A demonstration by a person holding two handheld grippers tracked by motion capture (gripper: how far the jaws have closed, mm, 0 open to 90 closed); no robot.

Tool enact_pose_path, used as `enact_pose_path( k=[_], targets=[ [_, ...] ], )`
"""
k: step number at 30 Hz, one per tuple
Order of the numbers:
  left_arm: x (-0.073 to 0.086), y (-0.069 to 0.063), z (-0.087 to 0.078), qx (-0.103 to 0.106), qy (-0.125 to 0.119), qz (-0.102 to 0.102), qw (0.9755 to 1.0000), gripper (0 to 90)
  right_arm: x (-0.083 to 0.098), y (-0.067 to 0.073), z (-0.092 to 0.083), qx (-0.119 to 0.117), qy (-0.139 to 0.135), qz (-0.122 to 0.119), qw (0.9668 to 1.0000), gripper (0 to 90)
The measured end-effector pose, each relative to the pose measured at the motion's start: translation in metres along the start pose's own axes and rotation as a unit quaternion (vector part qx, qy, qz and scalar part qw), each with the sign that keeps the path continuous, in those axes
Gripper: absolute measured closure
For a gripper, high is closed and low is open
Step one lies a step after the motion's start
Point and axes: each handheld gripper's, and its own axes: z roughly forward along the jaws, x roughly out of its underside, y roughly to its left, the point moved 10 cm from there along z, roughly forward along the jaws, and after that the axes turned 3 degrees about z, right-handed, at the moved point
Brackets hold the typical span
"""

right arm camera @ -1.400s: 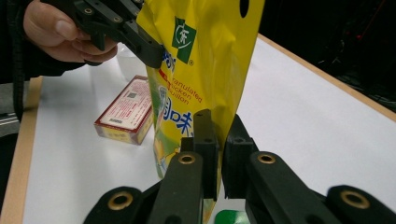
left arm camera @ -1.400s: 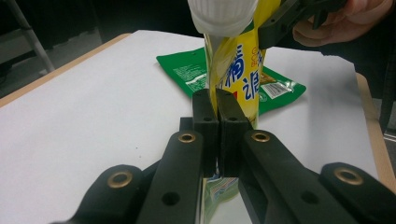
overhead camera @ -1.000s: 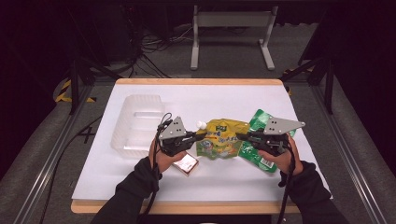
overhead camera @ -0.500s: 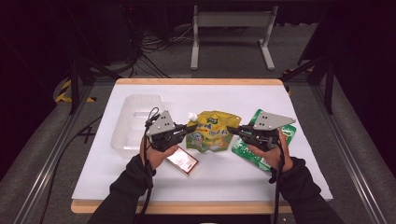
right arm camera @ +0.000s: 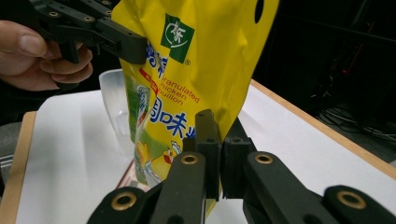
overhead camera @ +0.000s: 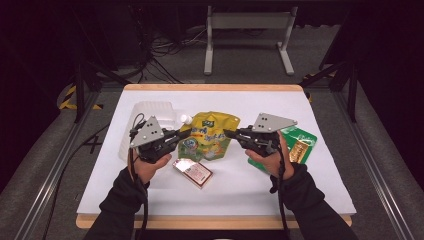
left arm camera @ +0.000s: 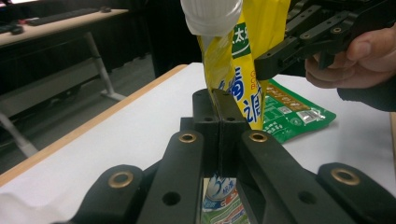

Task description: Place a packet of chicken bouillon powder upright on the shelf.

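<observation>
A yellow bouillon pouch [overhead camera: 211,136] with a white screw cap [overhead camera: 185,119] hangs above the white table, held between both grippers. My left gripper [overhead camera: 185,135] is shut on the pouch's edge below the cap, its jaws pinching the yellow film [left arm camera: 233,70] in the left gripper view, with the cap [left arm camera: 210,16] just above. My right gripper [overhead camera: 228,133] is shut on the opposite edge. In the right gripper view its jaws clamp the pouch [right arm camera: 201,60], and the left gripper [right arm camera: 135,51] grips the far side.
A clear plastic tray [overhead camera: 145,117] sits on the table [overhead camera: 250,200] at the left. A green packet [overhead camera: 301,143] lies under my right hand, and a small copper-coloured packet [overhead camera: 193,172] lies below the pouch. A grey stand [overhead camera: 247,30] is on the floor beyond the far edge.
Both hands have carried the yellow pouch to the left and a little upward together. The copper-coloured packet and the green packet now show more fully.
</observation>
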Motion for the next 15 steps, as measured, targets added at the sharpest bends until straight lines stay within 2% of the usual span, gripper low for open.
enact_pose_path(
  k=[4,8,11,15],
  targets=[
    [0.006,0.007,-0.012,-0.012,0.003,-0.007,0.9999,89.2,-0.002,0.007,0.019,-0.009,0.003,0.002,1.0000,88.4],
    [0.009,0.014,-0.019,-0.022,0.003,-0.013,0.9997,89.2,-0.004,0.010,0.029,-0.010,0.004,0.004,0.9999,88.4],
    [0.011,0.021,-0.025,-0.030,-0.006,-0.024,0.9993,89.3,-0.008,0.011,0.039,-0.012,0.000,0.012,0.9998,88.3],
    [0.014,0.030,-0.036,-0.038,-0.010,-0.022,0.9990,89.4,-0.013,0.014,0.052,-0.016,-0.002,0.012,0.9998,88.1]
  ],
)
